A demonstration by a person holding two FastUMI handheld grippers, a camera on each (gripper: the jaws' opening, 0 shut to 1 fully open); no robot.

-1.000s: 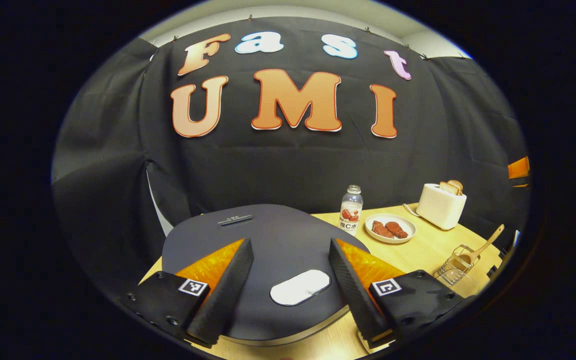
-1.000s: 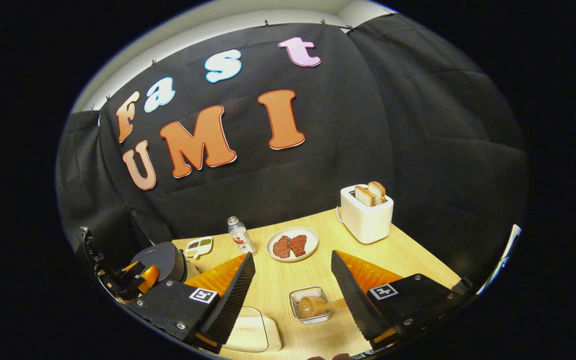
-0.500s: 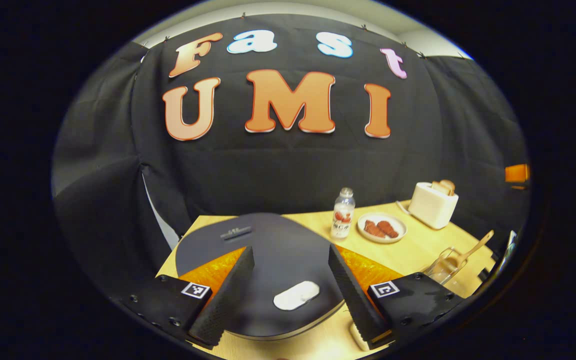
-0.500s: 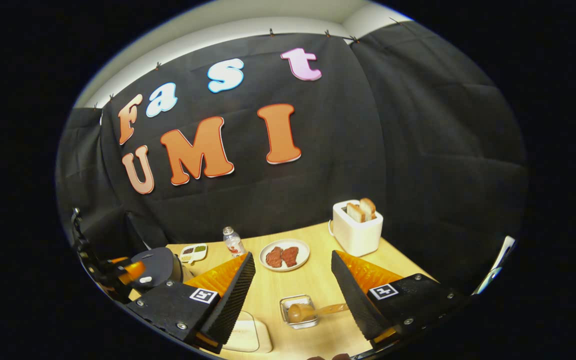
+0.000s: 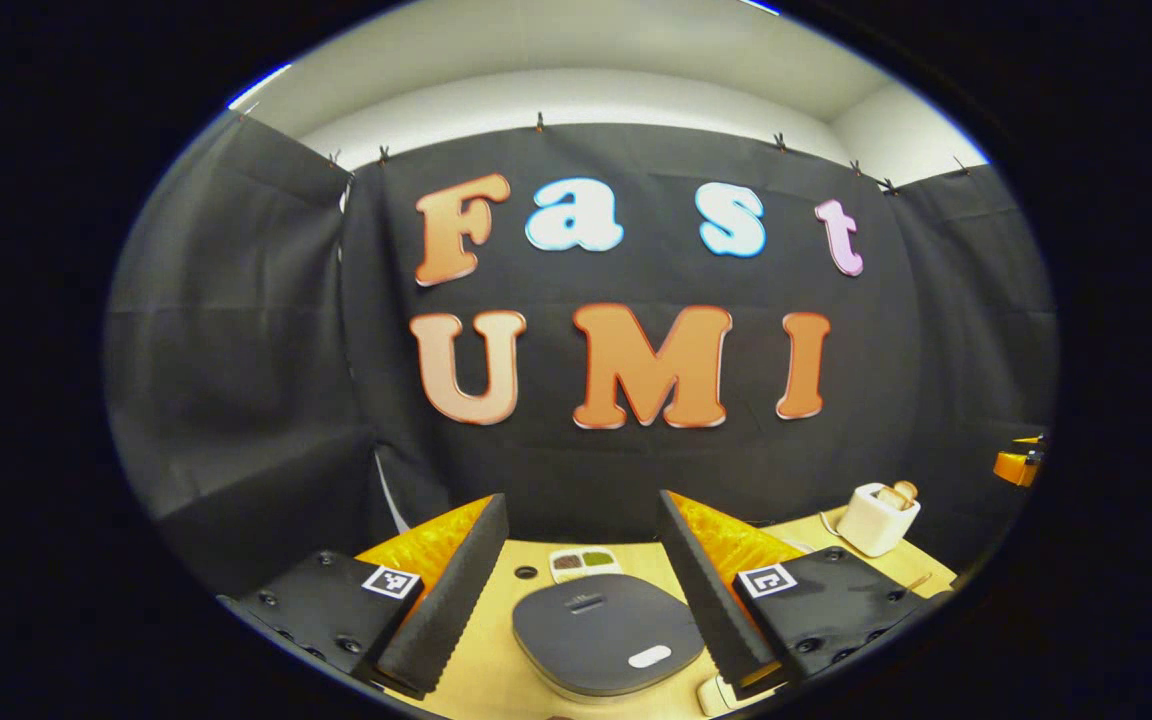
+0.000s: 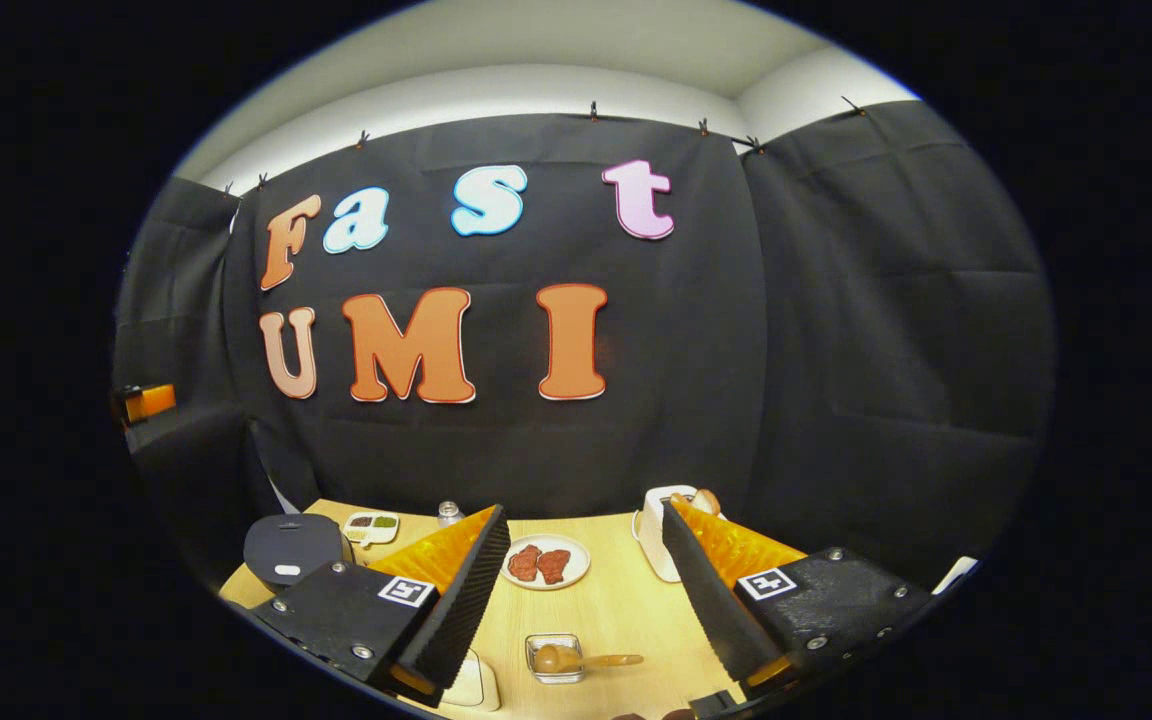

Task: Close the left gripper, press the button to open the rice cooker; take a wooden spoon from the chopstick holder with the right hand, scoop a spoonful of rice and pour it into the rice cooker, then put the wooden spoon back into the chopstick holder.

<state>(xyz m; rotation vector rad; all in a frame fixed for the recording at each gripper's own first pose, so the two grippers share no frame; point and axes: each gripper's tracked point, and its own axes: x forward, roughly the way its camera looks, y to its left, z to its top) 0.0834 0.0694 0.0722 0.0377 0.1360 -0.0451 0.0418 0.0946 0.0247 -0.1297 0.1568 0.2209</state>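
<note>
Hanging above the bench [image 6: 616, 610], the right gripper [image 6: 584, 580] has its fingers spread wide apart with nothing between them, and the left gripper [image 5: 581, 570] stands likewise parted and empty over the rice cooker [image 5: 606, 635].

The wooden spoon [image 6: 576, 659] lies nearly flat in the chopstick holder [image 6: 554, 658], a small clear container near the bench's front edge in the right gripper view. Its bowl sits inside the container and its handle runs out over the rim toward the right side of the bench, so the long axis lies across that view.

The rice cooker stands at the left end of the bench with its dark lid closed; a pale oval button [image 5: 650, 656] sits on the near part of the lid. In the right gripper view the cooker [image 6: 292, 548] shows at the far left.

Behind the cooker, toward the back edge, a divided dish [image 6: 370, 526] holds dark and green fillings. A white plate [image 6: 546, 562] near the middle of the bench carries two reddish-brown pieces. A toaster [image 5: 879, 518] toward the back right corner has slices of bread standing in its slots. A small bottle [image 6: 449, 513] stands between the dish and the plate.
</note>
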